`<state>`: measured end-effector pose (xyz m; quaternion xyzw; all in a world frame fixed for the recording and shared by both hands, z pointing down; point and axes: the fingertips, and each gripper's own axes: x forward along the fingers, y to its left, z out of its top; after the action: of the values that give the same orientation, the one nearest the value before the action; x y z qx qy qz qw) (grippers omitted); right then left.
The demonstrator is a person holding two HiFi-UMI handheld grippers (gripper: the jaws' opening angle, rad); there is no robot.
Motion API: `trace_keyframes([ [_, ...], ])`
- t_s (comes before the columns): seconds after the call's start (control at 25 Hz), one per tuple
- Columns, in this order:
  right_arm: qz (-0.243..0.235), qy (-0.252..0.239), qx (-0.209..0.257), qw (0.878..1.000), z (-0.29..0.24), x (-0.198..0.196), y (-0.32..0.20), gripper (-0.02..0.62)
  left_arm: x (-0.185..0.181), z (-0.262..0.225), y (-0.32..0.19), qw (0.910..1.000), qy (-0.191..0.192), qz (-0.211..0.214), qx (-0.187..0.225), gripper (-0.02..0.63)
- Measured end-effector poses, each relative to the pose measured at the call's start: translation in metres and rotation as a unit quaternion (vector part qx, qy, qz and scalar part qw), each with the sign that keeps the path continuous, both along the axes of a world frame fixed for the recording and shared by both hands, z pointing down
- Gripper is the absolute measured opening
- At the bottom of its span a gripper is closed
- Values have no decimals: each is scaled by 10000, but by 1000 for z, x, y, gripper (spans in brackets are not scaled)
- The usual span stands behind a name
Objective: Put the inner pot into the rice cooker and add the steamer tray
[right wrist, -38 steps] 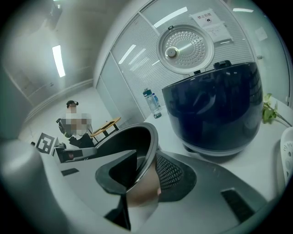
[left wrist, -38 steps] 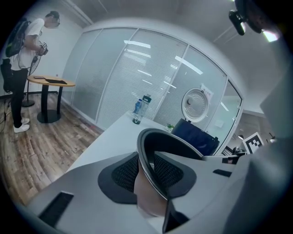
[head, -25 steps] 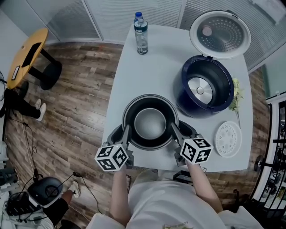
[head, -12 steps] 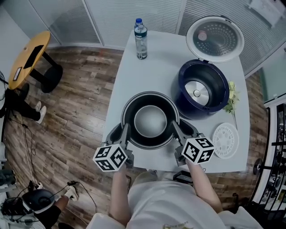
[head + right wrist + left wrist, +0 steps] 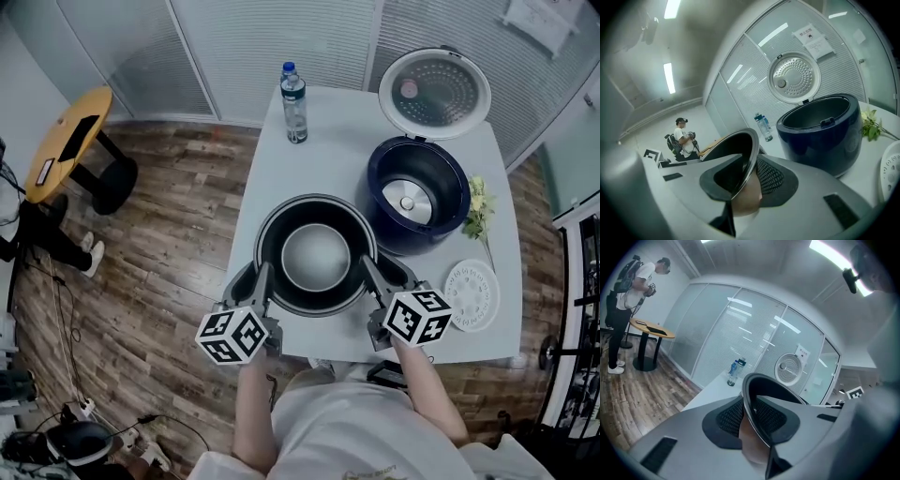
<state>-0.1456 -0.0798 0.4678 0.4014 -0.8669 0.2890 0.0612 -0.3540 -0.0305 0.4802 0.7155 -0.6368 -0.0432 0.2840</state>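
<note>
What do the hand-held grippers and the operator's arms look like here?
Left hand-held gripper and right hand-held gripper: both grey, two wide jaws with black mesh pads. Each carries a white cube with black square markers. Light shirt, forearms bare.

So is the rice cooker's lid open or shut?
Open. The lid is tipped back, and you can see inside the rice cooker.

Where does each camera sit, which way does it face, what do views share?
Head view: on the person's head, looking steeply down at the table; left gripper, right gripper, forearms, torso show.
Left gripper view: on that gripper, facing the glass wall along its fingers, clamped on the rim of the inner pot.
Right gripper view: on that gripper, facing the rice cooker; fingers, just closing further, grip the rim.
Shared: all three show the pot and bottle.
</note>
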Motion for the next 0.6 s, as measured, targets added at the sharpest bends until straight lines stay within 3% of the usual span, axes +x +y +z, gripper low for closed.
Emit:
trace_keyframes([
  [0.6, 207, -225, 565, 9979, -60, 16, 5, 101, 13, -61, -5, 9977, -86, 232, 628, 86],
])
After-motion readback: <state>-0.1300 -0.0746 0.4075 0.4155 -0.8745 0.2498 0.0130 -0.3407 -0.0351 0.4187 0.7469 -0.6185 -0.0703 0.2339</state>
